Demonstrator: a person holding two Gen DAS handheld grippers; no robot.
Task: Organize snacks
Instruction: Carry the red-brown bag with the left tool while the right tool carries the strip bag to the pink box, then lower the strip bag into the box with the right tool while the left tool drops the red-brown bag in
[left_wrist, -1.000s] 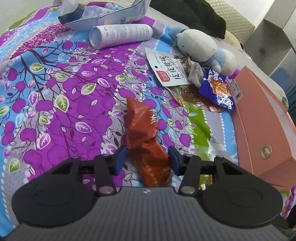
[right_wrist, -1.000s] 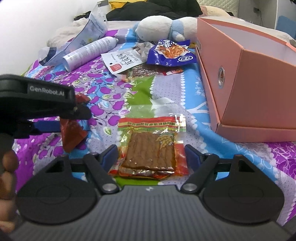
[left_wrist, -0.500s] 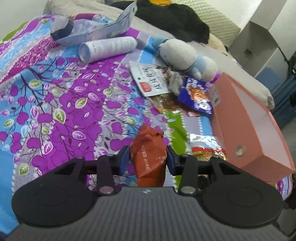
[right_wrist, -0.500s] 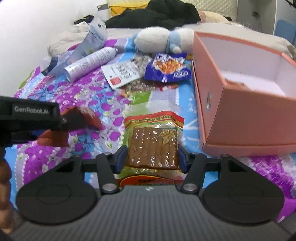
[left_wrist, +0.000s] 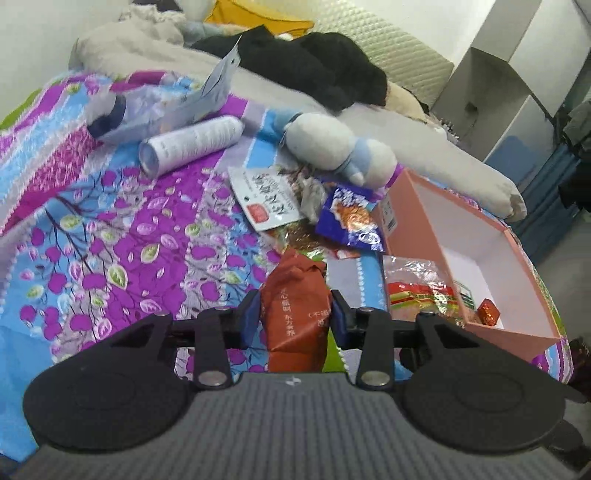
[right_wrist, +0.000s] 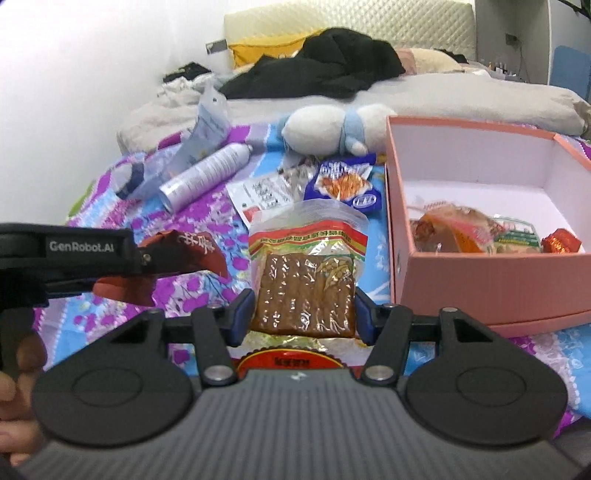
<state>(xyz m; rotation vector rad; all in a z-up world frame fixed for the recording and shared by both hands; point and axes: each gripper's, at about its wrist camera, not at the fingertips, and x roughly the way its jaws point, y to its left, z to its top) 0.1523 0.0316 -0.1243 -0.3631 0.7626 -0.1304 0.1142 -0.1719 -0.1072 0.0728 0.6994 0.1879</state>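
Note:
My left gripper (left_wrist: 293, 314) is shut on an orange-brown snack packet (left_wrist: 295, 306), held upright above the flowered bedspread (left_wrist: 110, 221). In the right wrist view the same packet (right_wrist: 199, 251) sticks out of the left gripper (right_wrist: 146, 258) at the left. The pads of my right gripper (right_wrist: 303, 314) press on a clear packet of brown dried tofu (right_wrist: 306, 291), lifted off the bed. To the right lies the open pink box (right_wrist: 480, 280) with several snacks inside; its wall (left_wrist: 417, 221) also shows in the left wrist view.
Beyond the grippers lie a blue-purple snack bag (left_wrist: 351, 218), a white packet (left_wrist: 266, 195), a white plush toy (left_wrist: 332, 147), a white spray can (left_wrist: 192, 142) and a clear pouch (left_wrist: 166, 107). Black clothing (left_wrist: 321, 70) is heaped at the headboard.
Both grippers closed on their packets and rose with them off the bedspread. The views lifted, so the inside of the pink box now shows.

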